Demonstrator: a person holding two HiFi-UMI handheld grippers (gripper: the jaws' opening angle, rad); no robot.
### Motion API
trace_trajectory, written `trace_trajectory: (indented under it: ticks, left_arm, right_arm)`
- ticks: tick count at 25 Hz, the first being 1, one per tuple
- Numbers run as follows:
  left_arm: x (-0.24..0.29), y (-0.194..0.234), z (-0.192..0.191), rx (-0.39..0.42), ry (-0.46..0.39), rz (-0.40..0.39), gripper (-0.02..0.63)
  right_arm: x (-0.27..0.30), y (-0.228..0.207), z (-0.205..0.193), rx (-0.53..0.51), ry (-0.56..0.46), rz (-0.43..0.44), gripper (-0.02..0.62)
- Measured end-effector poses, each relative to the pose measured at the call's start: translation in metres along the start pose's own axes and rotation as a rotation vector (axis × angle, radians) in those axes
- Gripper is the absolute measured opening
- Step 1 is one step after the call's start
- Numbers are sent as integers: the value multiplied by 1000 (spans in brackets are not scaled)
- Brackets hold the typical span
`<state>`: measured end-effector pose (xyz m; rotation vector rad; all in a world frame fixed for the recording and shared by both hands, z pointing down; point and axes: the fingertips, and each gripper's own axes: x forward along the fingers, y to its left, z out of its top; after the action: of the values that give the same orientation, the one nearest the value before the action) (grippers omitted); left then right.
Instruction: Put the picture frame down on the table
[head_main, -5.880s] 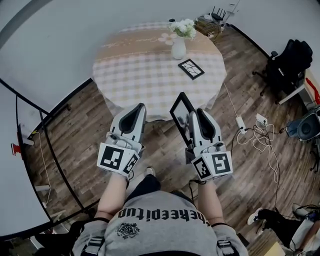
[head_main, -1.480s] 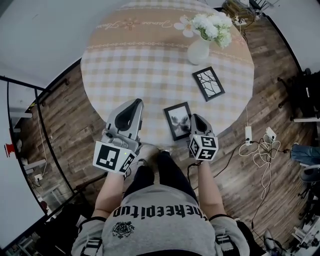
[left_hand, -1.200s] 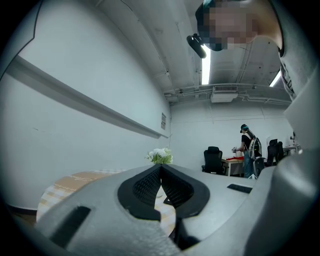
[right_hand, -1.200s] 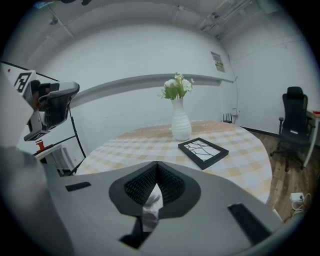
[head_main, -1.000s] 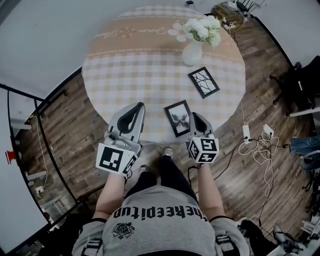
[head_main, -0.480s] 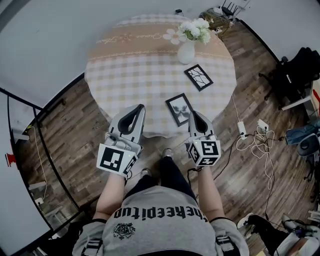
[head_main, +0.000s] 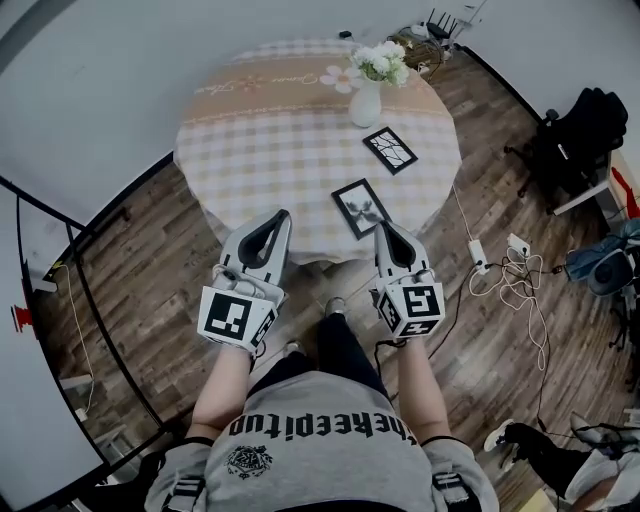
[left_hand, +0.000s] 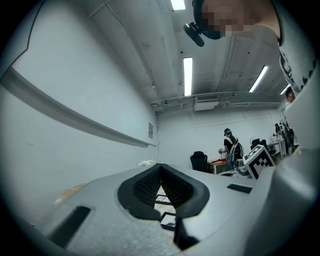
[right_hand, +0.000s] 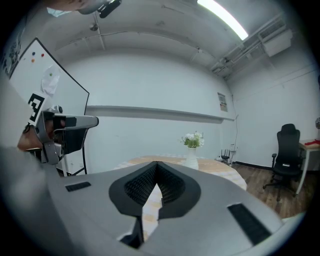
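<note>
**Frame flat on the table, both grippers empty**

The frame (head_main: 361, 207) lies flat on the checked cloth of the round table (head_main: 270, 140), close to the edge nearest the person. No jaw is on it.

The right gripper (head_main: 383, 226) is held at that edge, and in the head view its tip shows just beside the frame's near corner. I cannot tell whether it touches. In the right gripper view, the right gripper (right_hand: 157, 164) has its jaws brought together at the tips. Nothing sits between the pads, and only cloth shows through the gap behind them.

The left gripper (head_main: 279, 215) is held off the frame's left, well apart from it. The left gripper view shows the left gripper (left_hand: 160, 166) with its jaw tips likewise meeting and gripping nothing.

Farther back on the table lies a second frame (head_main: 389, 150). Behind it stands a white vase (head_main: 364, 102) of flowers (head_main: 378, 60).
</note>
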<state>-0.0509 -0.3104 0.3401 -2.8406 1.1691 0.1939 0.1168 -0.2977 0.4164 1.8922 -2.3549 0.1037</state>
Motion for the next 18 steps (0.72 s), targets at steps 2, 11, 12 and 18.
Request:
trace_trajectory:
  ticks: [2, 11, 12, 18]
  left_arm:
    - [-8, -3, 3, 6, -5, -6, 15]
    - [-41, -14, 16, 8, -37, -39, 15]
    - [-44, -15, 17, 11, -38, -40, 15]
    - [-54, -18, 23, 10, -54, -37, 15]
  right_arm:
    - [-8, 8, 7, -6, -12, 4, 6]
    - [-38, 42, 27, -10, -63, 6, 6]
    - [-40, 44, 30, -5, -71, 5, 6]
    - [-51, 54, 43, -15, -104, 9, 6]
